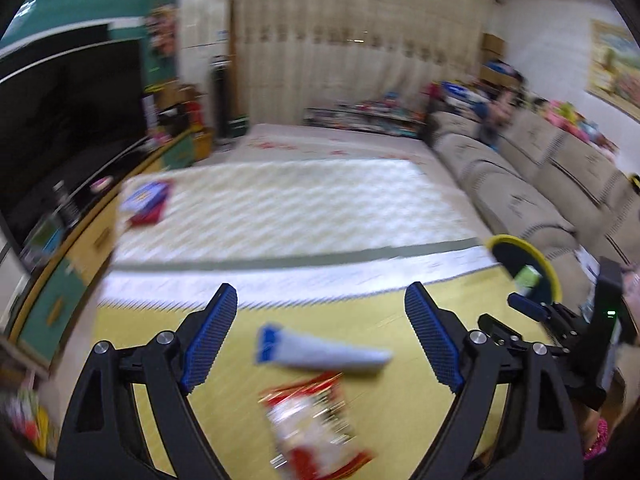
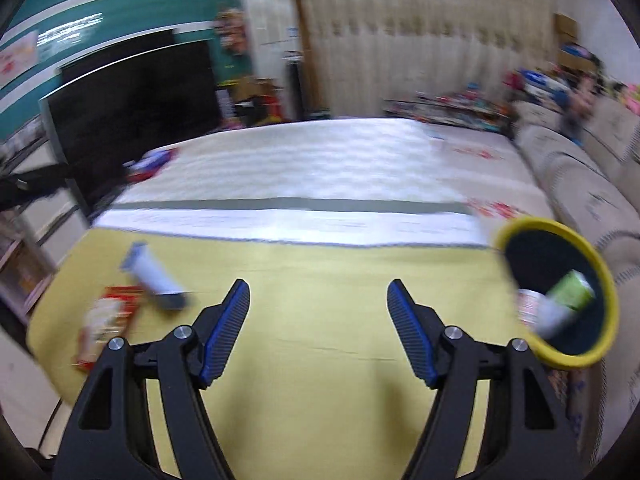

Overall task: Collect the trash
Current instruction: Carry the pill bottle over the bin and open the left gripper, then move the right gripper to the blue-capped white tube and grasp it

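Observation:
On the yellow mat point(image 1: 360, 312) lie a white tube with a blue end point(image 1: 316, 350) and a red and white snack wrapper point(image 1: 316, 424). My left gripper point(image 1: 320, 300) is open above them, the tube lying between its fingers. The tube point(image 2: 154, 274) and wrapper point(image 2: 106, 322) also show at the left of the right wrist view. My right gripper point(image 2: 318, 294) is open and empty over the mat. A black bin with a yellow rim point(image 2: 560, 292) stands at the right and holds a green carton point(image 2: 572, 290) and a white tube. The bin also shows in the left wrist view point(image 1: 524, 268).
A white patterned mattress point(image 1: 288, 204) lies beyond the mat, with a red and blue packet point(image 1: 146, 200) at its far left. A beige sofa point(image 1: 540, 184) runs along the right. A television point(image 1: 68, 120) on a low cabinet stands at the left. Both views are motion-blurred.

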A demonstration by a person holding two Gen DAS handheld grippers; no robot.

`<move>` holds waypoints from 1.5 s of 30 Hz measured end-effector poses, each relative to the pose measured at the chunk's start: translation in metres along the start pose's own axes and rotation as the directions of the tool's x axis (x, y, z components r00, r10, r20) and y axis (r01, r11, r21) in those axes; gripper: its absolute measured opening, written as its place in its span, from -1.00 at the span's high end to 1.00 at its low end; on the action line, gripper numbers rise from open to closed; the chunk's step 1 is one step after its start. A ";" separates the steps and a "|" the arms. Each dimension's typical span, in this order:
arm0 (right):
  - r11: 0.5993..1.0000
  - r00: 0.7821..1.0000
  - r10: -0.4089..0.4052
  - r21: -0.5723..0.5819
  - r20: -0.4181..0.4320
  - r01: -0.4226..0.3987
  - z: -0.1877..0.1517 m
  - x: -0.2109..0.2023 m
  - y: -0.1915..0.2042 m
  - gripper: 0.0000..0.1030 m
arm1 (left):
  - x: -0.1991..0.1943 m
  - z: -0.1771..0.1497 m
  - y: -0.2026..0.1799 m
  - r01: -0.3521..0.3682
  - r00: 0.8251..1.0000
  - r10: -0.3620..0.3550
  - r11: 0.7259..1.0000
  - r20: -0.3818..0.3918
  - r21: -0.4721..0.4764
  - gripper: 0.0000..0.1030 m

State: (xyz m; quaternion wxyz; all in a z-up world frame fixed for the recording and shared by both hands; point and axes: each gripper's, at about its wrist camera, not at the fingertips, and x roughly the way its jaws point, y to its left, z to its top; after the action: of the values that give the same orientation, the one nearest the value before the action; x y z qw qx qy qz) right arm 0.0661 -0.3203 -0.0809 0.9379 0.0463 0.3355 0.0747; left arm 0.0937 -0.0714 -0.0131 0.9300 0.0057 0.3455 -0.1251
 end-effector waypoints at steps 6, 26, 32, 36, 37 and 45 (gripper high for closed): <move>0.990 0.996 0.084 -0.113 -0.040 -0.088 -0.003 0.016 0.070 -0.31 | 0.000 -0.041 0.056 -0.052 0.998 0.047 0.993 -0.045 -0.110 -0.65; 0.985 0.984 -0.020 -0.174 -0.174 -0.011 0.013 0.089 0.108 -0.38 | -0.004 -0.053 0.063 -0.031 0.999 0.027 0.989 -0.034 -0.145 -0.65; 0.992 0.977 -0.055 -0.120 -0.204 0.031 0.035 0.106 0.093 -0.36 | 0.001 -0.052 0.056 -0.020 0.999 0.014 0.991 -0.039 -0.136 -0.65; 0.992 0.979 -0.018 -0.127 -0.202 -0.008 0.039 0.106 0.095 -0.36 | 0.004 -0.051 0.054 -0.010 0.999 0.005 0.991 -0.042 -0.134 -0.65; 0.992 0.978 -0.005 -0.127 -0.210 -0.022 0.040 0.106 0.096 -0.36 | 0.004 -0.051 0.053 -0.009 0.999 0.003 0.991 -0.043 -0.133 -0.65; 0.979 0.959 0.130 -0.119 -0.252 -0.164 0.026 0.095 0.110 -0.36 | 0.008 -0.050 0.056 -0.011 0.999 0.004 0.989 -0.046 -0.146 -0.65</move>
State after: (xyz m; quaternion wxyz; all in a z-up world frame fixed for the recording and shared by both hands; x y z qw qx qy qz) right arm 0.1429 -0.1967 -0.1052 0.8826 -0.0037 0.4371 0.1728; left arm 0.0810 -0.0144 -0.0608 0.9204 -0.0583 0.3746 -0.0957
